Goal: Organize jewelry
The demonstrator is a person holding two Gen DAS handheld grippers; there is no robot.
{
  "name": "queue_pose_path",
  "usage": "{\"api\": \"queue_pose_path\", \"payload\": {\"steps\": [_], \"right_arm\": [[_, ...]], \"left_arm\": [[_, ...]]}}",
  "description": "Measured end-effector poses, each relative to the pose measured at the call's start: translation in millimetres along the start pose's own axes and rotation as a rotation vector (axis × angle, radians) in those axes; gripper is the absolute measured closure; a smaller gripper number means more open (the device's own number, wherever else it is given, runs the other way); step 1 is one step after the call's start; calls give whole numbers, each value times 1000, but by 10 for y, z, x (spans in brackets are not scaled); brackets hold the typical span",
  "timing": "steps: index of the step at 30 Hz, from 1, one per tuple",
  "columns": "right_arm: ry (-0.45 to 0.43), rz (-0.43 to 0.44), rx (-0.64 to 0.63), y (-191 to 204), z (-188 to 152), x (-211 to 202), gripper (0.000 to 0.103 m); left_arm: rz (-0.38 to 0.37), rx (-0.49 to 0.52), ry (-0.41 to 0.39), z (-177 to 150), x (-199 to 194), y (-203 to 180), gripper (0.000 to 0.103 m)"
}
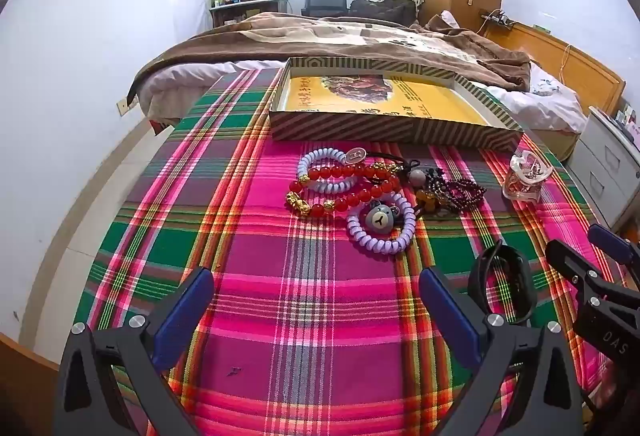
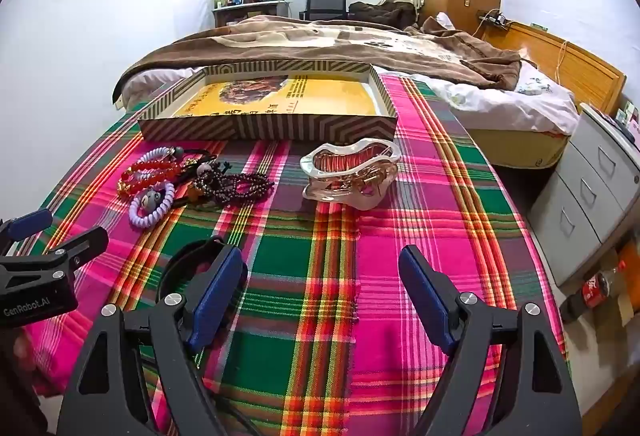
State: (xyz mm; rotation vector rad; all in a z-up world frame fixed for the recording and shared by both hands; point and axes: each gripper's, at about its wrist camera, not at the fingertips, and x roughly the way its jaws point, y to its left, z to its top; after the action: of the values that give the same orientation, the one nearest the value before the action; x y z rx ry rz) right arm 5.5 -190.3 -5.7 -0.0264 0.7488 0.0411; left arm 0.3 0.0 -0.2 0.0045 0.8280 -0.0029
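Fig.: I see a woven plaid cloth (image 1: 304,296), matt w/ visible weave. Red bead bracelet (image 1: 340,192): glossy, glass-like, gold-tone metallic beads. Purple coil hair tie (image 1: 380,232): smooth plastic. Striped box (image 1: 384,128): matt cardboard. Clear hair claw (image 2: 352,176): glossy plastic.

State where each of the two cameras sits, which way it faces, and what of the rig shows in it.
Left wrist: on the left gripper, angled down over the plaid cloth at the bead bracelets; its open fingers frame the bottom, the right gripper intrudes at right.
Right wrist: on the right gripper, angled down toward the clear hair claw; the left gripper shows at left.
Shared: striped box, black band, bed.
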Motion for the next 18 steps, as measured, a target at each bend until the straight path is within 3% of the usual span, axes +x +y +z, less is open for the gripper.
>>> {"api": "queue_pose_path", "payload": {"steps": [18], "right_arm": [[-9,0,-5,43,79,-15,22]], "left_arm": [[-10,-4,-9,74,37,-22,0]]}}
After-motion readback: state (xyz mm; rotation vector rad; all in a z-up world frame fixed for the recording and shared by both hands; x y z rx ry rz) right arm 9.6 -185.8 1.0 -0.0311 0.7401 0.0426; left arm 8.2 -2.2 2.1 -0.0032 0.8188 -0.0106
